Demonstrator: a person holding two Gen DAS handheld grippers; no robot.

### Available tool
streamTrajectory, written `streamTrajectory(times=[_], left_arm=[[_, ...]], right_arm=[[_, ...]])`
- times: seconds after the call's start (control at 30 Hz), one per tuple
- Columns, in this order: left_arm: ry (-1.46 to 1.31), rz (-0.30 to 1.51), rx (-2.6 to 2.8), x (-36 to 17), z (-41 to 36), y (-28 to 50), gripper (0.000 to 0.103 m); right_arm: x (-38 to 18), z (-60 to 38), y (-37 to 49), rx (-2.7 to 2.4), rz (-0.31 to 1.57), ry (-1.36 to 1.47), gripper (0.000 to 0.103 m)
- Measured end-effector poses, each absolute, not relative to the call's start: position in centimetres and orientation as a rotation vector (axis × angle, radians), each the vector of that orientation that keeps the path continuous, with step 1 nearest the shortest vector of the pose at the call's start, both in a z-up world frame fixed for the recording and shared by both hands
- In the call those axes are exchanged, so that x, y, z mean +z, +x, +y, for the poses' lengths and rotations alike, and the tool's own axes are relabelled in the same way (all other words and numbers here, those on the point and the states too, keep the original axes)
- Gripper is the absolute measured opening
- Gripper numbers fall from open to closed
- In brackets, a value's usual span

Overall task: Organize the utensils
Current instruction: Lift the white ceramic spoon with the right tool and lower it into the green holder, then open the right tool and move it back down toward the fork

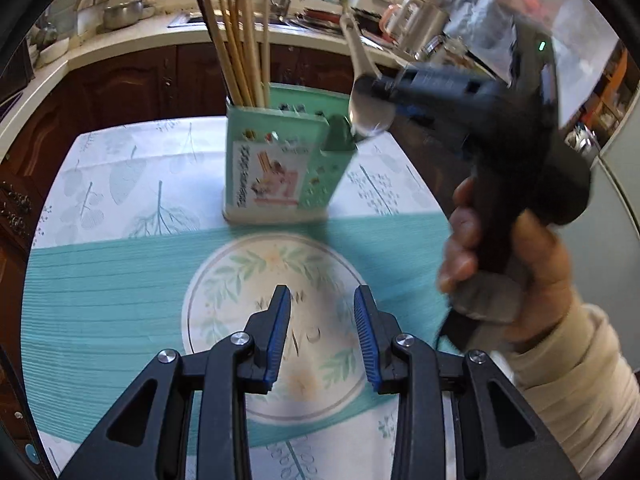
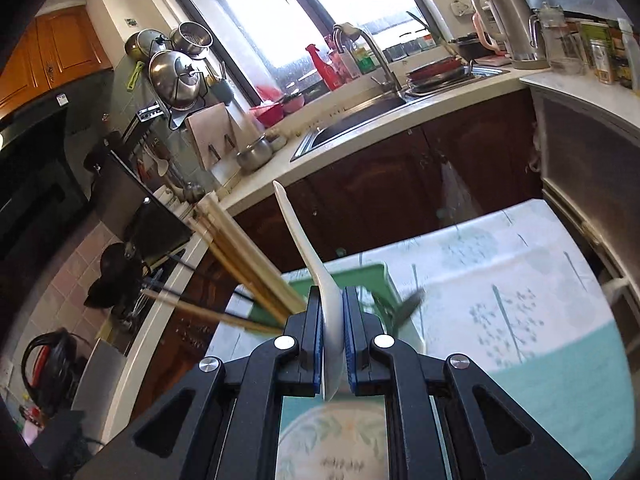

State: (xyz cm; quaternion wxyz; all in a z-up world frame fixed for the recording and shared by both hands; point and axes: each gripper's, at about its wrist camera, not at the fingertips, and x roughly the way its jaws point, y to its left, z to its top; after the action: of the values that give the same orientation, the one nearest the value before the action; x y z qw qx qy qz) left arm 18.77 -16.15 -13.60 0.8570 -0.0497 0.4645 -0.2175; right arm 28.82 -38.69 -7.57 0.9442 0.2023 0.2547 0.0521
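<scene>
Right wrist view: right gripper (image 2: 333, 340) pinches white spoon (image 2: 316, 276) above green holder (image 1: 280, 160) containing chopsticks (image 1: 240, 48), near table's far edge. Left gripper (image 1: 322, 336) spread over plate (image 1: 224, 280).

The spoon (image 2: 316, 264) looks like smooth, glossy white ceramic or plastic; its bowl shines in the left wrist view. The chopsticks (image 1: 240, 48) at upper centre look like matt pale wood, one dark. The holder (image 1: 276, 168) is smooth mint-green plastic with a printed paper label. The plate (image 1: 224, 280) at lower centre is glazed and glossy, with a leaf pattern. The desk (image 1: 112, 168) wears a printed cloth, ribbed teal in the middle. Each tool, left tool (image 1: 322, 334) and right tool (image 2: 333, 336), is matt black plastic with ridged blue pads and shiny metal bolts.
</scene>
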Motion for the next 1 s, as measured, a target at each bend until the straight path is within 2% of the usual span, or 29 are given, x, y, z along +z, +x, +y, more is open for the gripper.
streamTrajectory(times=[0.33,0.63,0.8,1.0], left_arm=[[-0.164,0.905,-0.372,-13.6,-14.6,23.9,0.031],[-0.177,0.928,-0.362,-16.0,-14.6,25.2,0.031],[-0.173,0.941,-0.367,-16.7,-14.7,24.9,0.031],[-0.167,0.954,-0.385,-16.9,-15.1,24.0,0.031]], right_arm=[[-14.2,-36.4,35.9,0.114,0.390,0.244,0.009],[-19.8,-34.2,38.0,0.110,0.459,0.132,0.009],[-20.4,-34.2,37.5,0.101,0.527,0.112,0.011],[-18.0,-33.6,33.7,0.112,0.523,0.053,0.023]])
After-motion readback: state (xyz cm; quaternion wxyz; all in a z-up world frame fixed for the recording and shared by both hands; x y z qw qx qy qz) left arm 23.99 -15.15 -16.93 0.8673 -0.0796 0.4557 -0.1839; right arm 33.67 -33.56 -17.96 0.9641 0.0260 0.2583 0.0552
